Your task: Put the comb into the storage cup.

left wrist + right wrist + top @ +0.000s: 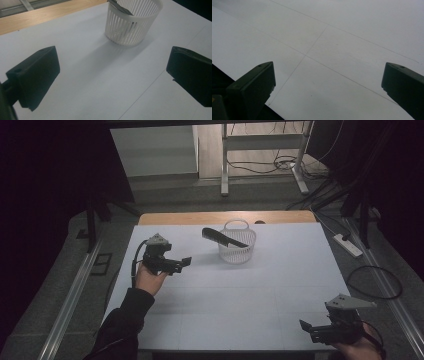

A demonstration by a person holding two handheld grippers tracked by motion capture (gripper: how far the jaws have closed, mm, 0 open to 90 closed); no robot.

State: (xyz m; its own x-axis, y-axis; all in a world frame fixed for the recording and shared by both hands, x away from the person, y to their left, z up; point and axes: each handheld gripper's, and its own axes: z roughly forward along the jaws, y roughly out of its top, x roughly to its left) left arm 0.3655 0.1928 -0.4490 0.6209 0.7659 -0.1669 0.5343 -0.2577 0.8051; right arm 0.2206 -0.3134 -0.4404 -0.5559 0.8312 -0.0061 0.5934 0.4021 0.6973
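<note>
A: Comb (223, 238) — where does it sit from your left gripper (181, 264)?

B: Your left gripper hangs over the white table (225, 295) with its jaws spread wide and nothing between them. Ahead of it stands the white slatted basket (237, 247); the black comb lies tilted in it, one end sticking out over the rim toward the left.

A: And your right gripper (306, 327)?

B: Down at the near right corner, jaws equally wide apart and empty, well apart from the basket. Below them its own view has bare white sheet with thin seam lines, and the table's dark edge.

A: The room?

B: Dim. A wooden strip (225, 217) edges the table's far side; beyond it grey floor, a white frame's legs (225, 165), loose cables and a power strip (348, 245) on the right.
</note>
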